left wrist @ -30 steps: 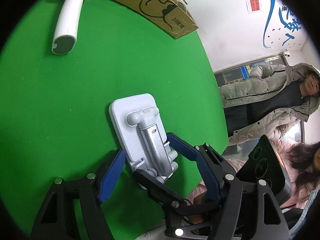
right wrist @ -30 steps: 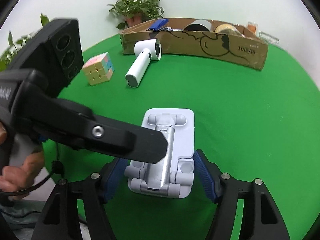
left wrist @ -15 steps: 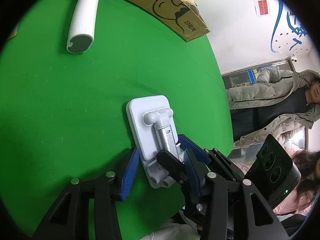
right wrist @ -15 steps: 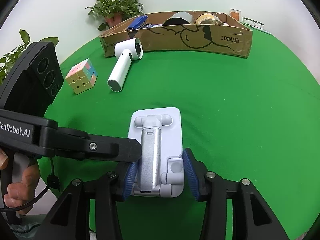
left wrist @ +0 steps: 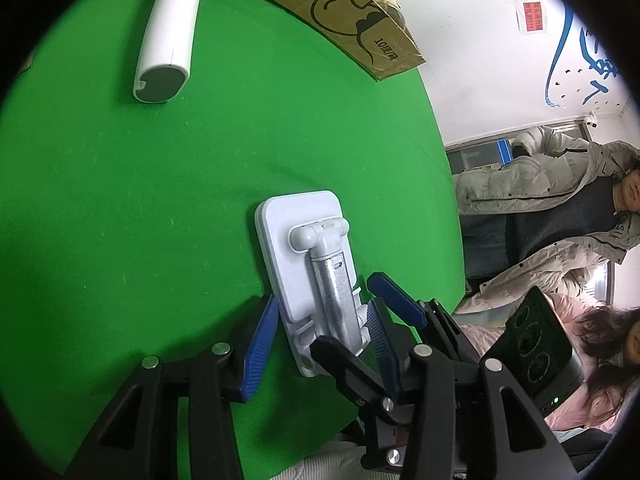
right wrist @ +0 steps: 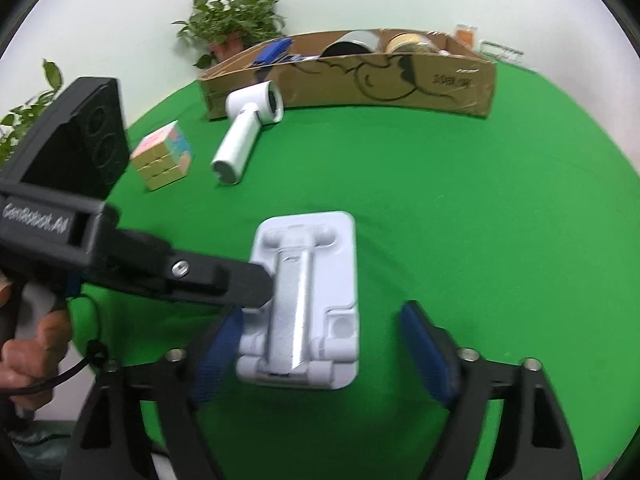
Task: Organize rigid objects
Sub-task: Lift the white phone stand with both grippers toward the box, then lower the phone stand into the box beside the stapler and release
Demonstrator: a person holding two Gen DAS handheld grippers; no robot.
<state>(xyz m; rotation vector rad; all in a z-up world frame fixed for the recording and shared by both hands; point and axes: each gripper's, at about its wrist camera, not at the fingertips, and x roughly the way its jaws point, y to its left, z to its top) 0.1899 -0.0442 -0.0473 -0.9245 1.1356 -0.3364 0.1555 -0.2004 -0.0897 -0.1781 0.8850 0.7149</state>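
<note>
- Left wrist view. The folded white phone stand point(left wrist: 308, 276) lay flat near the surface's point(left wrist: 120, 200) near edge, not yet in the cardboard box point(left wrist: 360, 20) at the far edge. The left gripper point(left wrist: 320, 332) had its blue fingers point(left wrist: 260, 344) closed on the stand's near end, one against each long side. The right gripper's black fingers reached in from the near side; one lay over the stand's near end.
- Left wrist view, continued. A white hair dryer point(left wrist: 168, 40) also lay loose near the box, so sorting was judged partly done. Off the surface's right edge stood a white wall with blue lettering, a doorway and two onlookers in padded jackets.
- Right wrist view. The right gripper point(right wrist: 328, 348) had just been opening; the phone stand point(right wrist: 308, 292) lay between its fingers point(right wrist: 428, 348), the right one well apart from it, so it gripped nothing. The left gripper point(right wrist: 240, 280) came in from the left edge, its black tip against the stand's silver arm.
- Right wrist view, continued. The box point(right wrist: 360, 76) already held a blue item, a dark round tin and a jar. A pastel puzzle cube point(right wrist: 164, 156) and the hair dryer point(right wrist: 248, 128) remained out. The surface point(right wrist: 480, 220) was a round green cloth; potted plants point(right wrist: 232, 24) stood against a white wall behind.
</note>
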